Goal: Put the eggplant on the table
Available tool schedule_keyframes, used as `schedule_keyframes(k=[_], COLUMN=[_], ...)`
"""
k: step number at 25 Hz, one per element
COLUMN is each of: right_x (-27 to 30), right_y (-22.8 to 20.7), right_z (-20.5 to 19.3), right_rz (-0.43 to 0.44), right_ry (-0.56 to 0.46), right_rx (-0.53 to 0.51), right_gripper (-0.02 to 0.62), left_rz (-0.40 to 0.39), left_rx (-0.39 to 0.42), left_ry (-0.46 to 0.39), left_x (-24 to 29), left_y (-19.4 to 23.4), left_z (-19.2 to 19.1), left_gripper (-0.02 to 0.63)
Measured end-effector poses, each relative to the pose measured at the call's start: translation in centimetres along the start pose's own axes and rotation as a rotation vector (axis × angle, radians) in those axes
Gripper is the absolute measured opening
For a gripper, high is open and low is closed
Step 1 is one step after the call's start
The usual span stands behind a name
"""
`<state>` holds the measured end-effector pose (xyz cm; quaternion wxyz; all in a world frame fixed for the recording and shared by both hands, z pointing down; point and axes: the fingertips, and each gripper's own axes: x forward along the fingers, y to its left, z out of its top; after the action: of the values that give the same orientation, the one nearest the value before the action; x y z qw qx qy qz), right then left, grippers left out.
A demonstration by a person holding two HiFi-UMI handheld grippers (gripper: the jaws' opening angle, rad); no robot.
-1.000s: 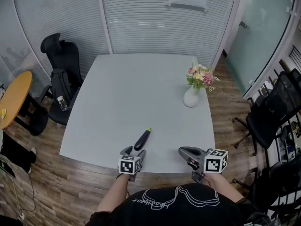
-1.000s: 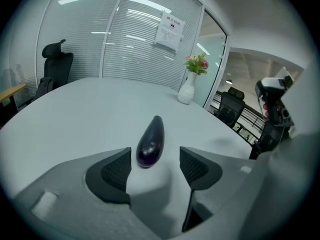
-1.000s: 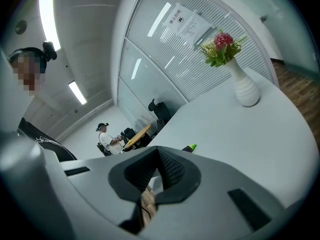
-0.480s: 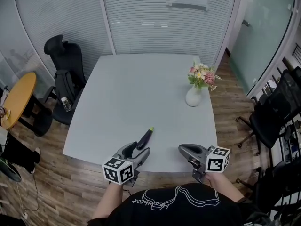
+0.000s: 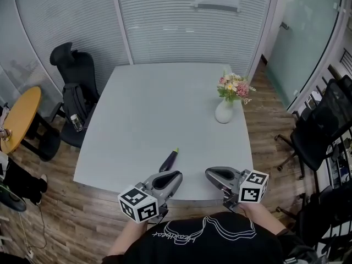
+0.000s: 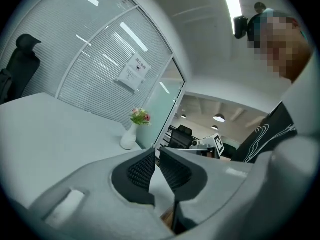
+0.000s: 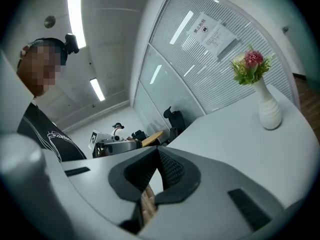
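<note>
The dark purple eggplant with its green stem lies on the grey table near the front edge, and nothing touches it. My left gripper hangs just in front of it, lifted off the table and pointing about level. Its jaws are closing, and in the left gripper view the left gripper shows only a thin slit with nothing in it. My right gripper hovers at the front edge to the eggplant's right. In the right gripper view the right gripper is shut and empty.
A white vase of flowers stands at the table's right side, also in the left gripper view as vase. A black office chair and an orange round table stand left; another black chair is right.
My left gripper has lifted off the table and drawn back from the eggplant, and its jaws went from wide open to nearly together. The eggplant stays put. The right gripper barely moved.
</note>
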<state>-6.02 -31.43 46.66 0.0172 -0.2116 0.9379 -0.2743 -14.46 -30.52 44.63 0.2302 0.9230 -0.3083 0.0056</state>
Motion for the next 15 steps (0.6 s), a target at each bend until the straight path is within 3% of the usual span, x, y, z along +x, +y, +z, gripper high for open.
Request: schedule_keyframes(k=[7,15], right_x=[0.1,0.5], right_y=[0.9,1.3], right_z=[-0.5,-0.6], right_rz=[0.022,0.042], right_ry=[0.013,0.008], right_rx=[-0.008,-0.001], right_gripper=[0.008,0.008], left_rz=[-0.005,0.023], left_rx=[0.035,0.017], left_ry=[-0.005,-0.018], left_x=[-0.2,-1.2], left_y=[-0.8,-0.3], left_z=[-0.1,-0.1], left_gripper=[0.015,0.014])
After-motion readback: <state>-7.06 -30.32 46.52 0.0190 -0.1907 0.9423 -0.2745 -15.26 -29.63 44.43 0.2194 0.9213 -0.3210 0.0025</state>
